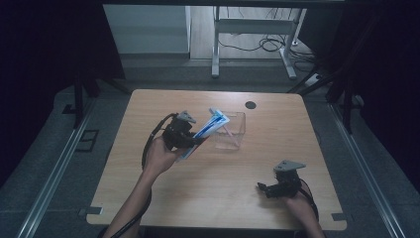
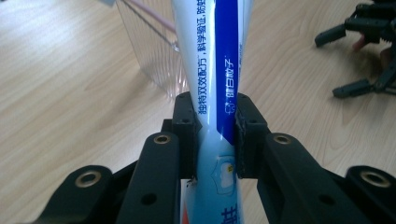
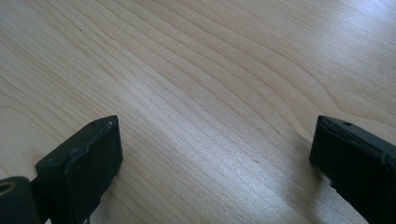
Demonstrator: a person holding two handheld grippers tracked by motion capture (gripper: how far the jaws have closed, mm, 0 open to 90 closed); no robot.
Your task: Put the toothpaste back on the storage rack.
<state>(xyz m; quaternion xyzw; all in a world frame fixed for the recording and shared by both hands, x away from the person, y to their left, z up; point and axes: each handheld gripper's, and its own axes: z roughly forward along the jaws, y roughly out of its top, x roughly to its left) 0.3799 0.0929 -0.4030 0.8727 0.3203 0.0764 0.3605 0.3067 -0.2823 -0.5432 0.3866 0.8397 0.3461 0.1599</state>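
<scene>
A clear box [image 1: 231, 130] near the middle of the wooden table [image 1: 148, 198] holds a thin pink stick [image 1: 227, 130]. Just left of the box, the left gripper [image 1: 194, 141] clamps a blue-and-white tube [image 1: 209, 126], its top over the box's rim. Well right of the box and nearer the person, the right gripper [image 1: 261, 188] rests with jaws wide apart. Beyond the box, cables [image 1: 262, 44] lie on the floor.

The pale rectangular wooden table [image 1: 257, 163] shows fine grain and a soft satin sheen; the white-and-blue plastic toothpaste tube [image 2: 219, 70] looks smooth and glossy; the clear ribbed plastic cup [image 1: 232, 130] near the table's far edge is shiny; the left gripper [image 2: 215, 135] has matt black plastic jaws with brass-coloured metal inserts.
</scene>
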